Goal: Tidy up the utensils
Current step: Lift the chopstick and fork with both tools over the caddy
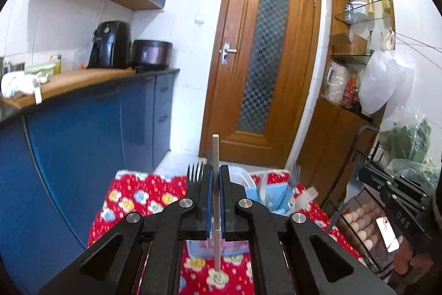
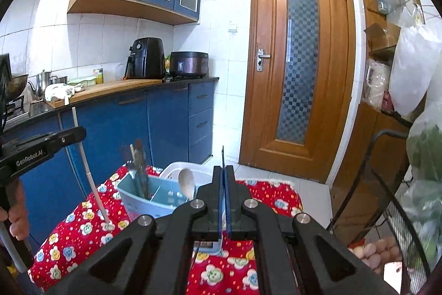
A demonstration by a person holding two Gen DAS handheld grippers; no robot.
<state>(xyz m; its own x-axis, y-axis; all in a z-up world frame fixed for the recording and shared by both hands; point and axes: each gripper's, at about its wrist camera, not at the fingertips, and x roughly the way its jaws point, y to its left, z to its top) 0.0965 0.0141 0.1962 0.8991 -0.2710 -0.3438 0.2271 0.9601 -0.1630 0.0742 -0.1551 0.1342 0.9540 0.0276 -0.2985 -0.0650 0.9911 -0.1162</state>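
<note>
**Both grippers clamped on slim utensils above the red cloth**

A brown door (image 2: 299, 68) with a checkered glass panel fills the far wall, with blue cabinets (image 2: 132, 123) running along the left under a wooden counter (image 2: 116, 86). On the counter stand a black air fryer (image 2: 145, 58) and a dark cooker (image 2: 189, 64).

Below, a table is covered with a red cloth (image 2: 83, 226) printed with flowers. On it sits a light-blue caddy (image 2: 146, 201) divided into compartments. In the right wrist view, dark chopsticks (image 2: 139, 170) stand upright in its left compartment and a wooden spoon (image 2: 186, 183) leans in a compartment to the right of them. Behind the caddy a white basket (image 2: 179, 167) touches its far side. In the left wrist view, forks (image 1: 294, 179) and a white plastic fork (image 1: 306, 196) rise from the caddy's right end.

The left gripper (image 1: 216, 198) is clenched on a pale chopstick (image 1: 215, 154), which stands upright between the blue pads; seen from the right wrist, its lower tip reaches the cloth. A hand (image 2: 16, 214) holds that gripper's handle.

The right gripper (image 2: 224, 198) is clenched on a thin dark stick (image 2: 222, 155) that pokes up above the pads; what kind of utensil it is cannot be told.
</note>
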